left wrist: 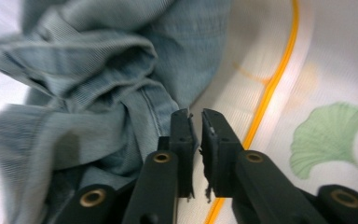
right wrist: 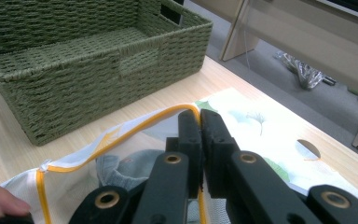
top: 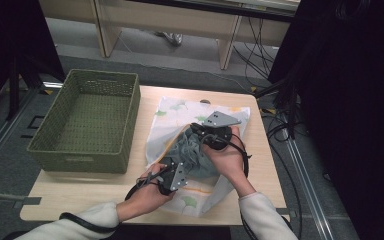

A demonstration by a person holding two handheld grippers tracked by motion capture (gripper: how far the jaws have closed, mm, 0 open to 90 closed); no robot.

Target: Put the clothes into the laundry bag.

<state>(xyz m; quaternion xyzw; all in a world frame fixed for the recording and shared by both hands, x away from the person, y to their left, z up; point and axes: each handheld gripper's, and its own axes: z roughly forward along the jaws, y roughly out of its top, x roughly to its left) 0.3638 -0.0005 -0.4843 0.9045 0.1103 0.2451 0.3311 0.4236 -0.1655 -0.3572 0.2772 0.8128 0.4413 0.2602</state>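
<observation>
Quick rundown of what you can't make out here

In your high view, both sets of jaws are buried: the left gripper (top: 172, 175) tips sit under its grey plate and your hand, and the right gripper (top: 215, 131) hides its tips behind the bunched grey-blue garment (top: 192, 152). The garment runs down into the white leaf-print bag (top: 180, 112), so you can't tell its full shape. In your left gripper view the garment (left wrist: 88, 84) is blurred and cut off at 9 and 12 o'clock. In your right gripper view the green basket (right wrist: 88, 70) is clipped at 9 and 12 o'clock, and the stuff on the floor at 2 o'clock is too small to name.
</observation>
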